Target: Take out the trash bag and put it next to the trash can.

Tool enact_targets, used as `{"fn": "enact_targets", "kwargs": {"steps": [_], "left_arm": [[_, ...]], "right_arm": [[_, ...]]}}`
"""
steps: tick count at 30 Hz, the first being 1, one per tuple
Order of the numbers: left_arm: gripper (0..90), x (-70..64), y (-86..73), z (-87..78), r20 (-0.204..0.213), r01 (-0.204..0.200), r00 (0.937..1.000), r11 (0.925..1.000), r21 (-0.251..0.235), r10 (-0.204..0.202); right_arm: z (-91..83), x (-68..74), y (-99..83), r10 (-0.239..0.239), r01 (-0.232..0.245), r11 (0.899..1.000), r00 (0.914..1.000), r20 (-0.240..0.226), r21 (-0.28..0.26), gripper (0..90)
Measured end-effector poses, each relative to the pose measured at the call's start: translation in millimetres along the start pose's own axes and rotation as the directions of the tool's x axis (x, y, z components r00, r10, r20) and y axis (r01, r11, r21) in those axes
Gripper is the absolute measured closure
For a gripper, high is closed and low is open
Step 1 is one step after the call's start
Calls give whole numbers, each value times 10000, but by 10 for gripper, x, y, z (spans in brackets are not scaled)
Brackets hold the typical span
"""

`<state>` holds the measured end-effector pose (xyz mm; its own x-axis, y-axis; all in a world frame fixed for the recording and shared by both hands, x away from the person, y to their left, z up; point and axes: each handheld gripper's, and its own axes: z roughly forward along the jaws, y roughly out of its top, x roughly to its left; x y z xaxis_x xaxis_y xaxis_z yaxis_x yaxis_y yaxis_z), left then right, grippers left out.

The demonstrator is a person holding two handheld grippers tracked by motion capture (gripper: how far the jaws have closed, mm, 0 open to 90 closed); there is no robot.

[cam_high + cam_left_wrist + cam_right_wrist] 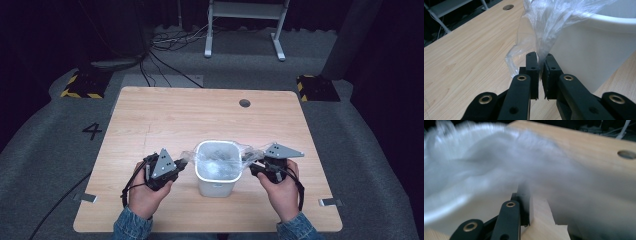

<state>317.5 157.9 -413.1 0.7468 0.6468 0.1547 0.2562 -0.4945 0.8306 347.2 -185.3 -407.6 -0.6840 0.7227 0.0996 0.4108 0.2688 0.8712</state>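
Lining appeared to be the step in hand: the left gripper (539, 68) pinched the clear plastic bag (216, 161) beside the white bin (216, 184) mid-counter (165, 115), while the right gripper's (257, 167) fingers' state was indiscernible, and spreading film over the rim likely followed.

One legible marking is found. In the high view a dark numeral "4" (92, 131) stands on the grey floor covering (45, 150), at about nine o'clock from the wooden table (150, 120), just off its left edge. It is a single digit with no accompanying text. A small mark shows on the front wall of the white bin (216, 186), at about six o'clock on the bin, but it is too small to read. No other text, brand or number can be read in the gripper views.
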Motion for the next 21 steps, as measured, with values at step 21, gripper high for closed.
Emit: {"fn": "enact_targets", "kwargs": {"steps": [21], "left_arm": [[823,9,176,-12,514,287,9984,9955,-907,-241]], "right_arm": [[128,405,585,-1077,1025,9940,9800,-1675,-393,448]]}}
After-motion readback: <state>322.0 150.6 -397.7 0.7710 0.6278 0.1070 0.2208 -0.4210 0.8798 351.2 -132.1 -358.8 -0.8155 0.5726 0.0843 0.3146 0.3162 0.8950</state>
